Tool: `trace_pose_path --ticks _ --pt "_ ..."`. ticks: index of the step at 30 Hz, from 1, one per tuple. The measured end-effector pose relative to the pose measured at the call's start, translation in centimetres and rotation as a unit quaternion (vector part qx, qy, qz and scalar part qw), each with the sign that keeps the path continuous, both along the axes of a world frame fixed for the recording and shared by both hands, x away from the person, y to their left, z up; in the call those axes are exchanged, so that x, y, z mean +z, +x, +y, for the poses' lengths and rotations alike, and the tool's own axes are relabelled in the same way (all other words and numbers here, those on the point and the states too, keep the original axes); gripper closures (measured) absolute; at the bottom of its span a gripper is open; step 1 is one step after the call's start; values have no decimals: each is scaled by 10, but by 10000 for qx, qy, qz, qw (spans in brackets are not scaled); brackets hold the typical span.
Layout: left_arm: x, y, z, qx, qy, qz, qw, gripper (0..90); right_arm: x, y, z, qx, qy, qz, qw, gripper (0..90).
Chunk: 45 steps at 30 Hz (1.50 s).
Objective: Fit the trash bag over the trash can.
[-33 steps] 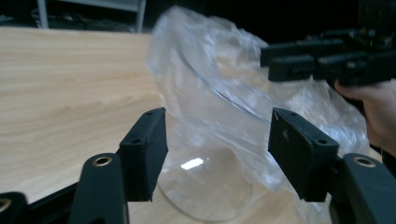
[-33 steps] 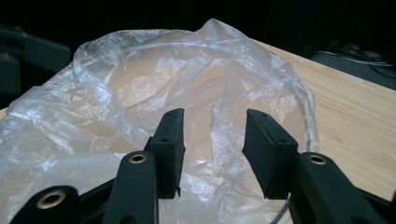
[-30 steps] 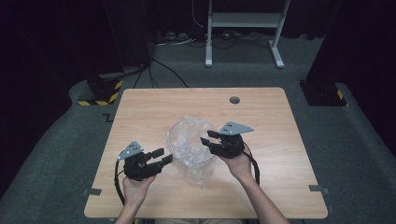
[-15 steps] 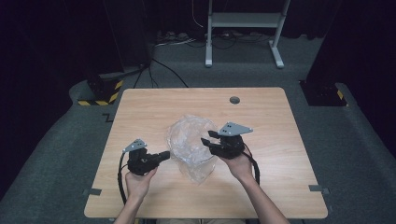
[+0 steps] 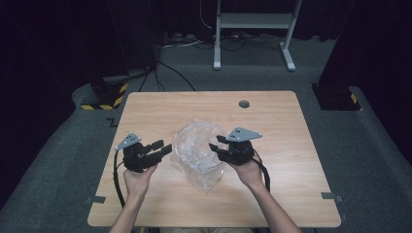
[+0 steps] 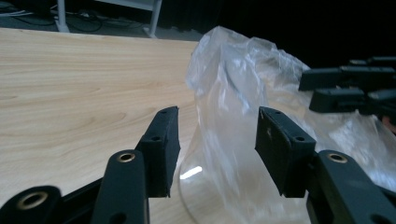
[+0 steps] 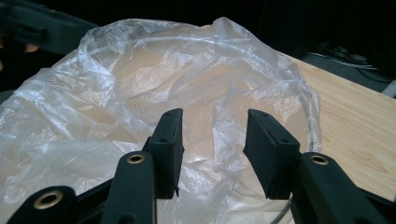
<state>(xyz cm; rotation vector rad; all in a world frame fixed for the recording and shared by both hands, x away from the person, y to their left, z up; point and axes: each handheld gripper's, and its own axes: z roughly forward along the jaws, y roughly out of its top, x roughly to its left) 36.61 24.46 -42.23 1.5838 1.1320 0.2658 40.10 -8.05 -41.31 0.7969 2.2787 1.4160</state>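
Clear plastic bag (image 5: 198, 151): crumpled, translucent, puffed up over round clear container, at table middle near front edge.

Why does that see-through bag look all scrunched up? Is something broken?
Nothing looks broken. The clear crinkled plastic bag is just rumpled, sitting in a heap mid-table on the pale wooden table over what seems a clear round container. The left gripper and right gripper flank it, jaws open.
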Motion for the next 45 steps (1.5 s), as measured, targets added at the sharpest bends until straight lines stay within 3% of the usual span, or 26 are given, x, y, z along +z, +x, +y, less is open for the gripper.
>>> trace_pose_path --ticks 1,2,3,5,7,10,14,16,17,18,19,20,21,24,29,33,35,37,40,43,45 --pt "-2 5 -2 -74 -19 51 10000 624 0 0 0 -1 -18 -8 10000 565" --pt "-4 9 -4 -150 -62 131 9998 624 0 0 0 -1 -18 -8 10000 565" --pt "-6 12 -6 -223 -74 189 9995 722 0 -1 0 0 -29 -12 10000 565" --pt "-11 17 -11 -373 -66 269 9989 769 0 -1 0 3 -32 -14 10000 565" --pt "-15 20 -15 -485 -57 309 9983 900 0 -1 0 7 -40 -25 10000 562" --pt "-19 24 -17 -522 43 415 9978 900 0 -1 0 -1 -55 -22 10000 562" --pt "-23 24 -25 -465 671 480 9955 900 0 -1 0 -6 -70 -41 10000 560" --pt "-23 23 -24 -287 742 430 9959 898 0 -1 0 -3 -61 -37 10000 560" --pt "-22 22 -21 -154 683 422 9967 859 0 -1 0 -1 -65 -41 10000 560" --pt "-21 22 -17 -15 628 379 9973 749 0 -1 0 2 -70 -43 10000 559" --pt "-18 21 -13 110 515 335 9980 749 0 -1 0 2 -70 -43 10000 559" --pt "-15 19 -9 198 356 262 9988 689 0 -1 0 4 -71 -44 10000 558" --pt "-12 18 -5 280 213 151 9993 566 0 -1 0 6 -70 -50 10000 558" --pt "0 13 0 306 68 -141 9994 510 0 -1 0 7 -58 -48 10000 558" --pt "24 8 -20 41 355 -566 9978 376 -1 -2 0 17 -85 -118 9999 559" --pt "39 12 -45 -315 662 -474 9962 327 -1 -2 0 17 -111 -140 9998 559" --pt "43 17 -56 -438 1013 -423 9930 321 -1 -2 0 17 -113 -141 9998 558" --pt "42 21 -67 -467 1441 -333 9879 308 -1 -2 0 17 -119 -142 9998 556" --pt "38 28 -79 -353 2096 -198 9770 292 -1 -3 0 27 -131 -156 9998 553" --pt "32 34 -85 -111 2576 -23 9662 291 -1 -3 0 29 -136 -160 9998 549" --pt "32 37 -83 46 2618 37 9651 288 -1 -3 1 11 -148 -171 9997 548"
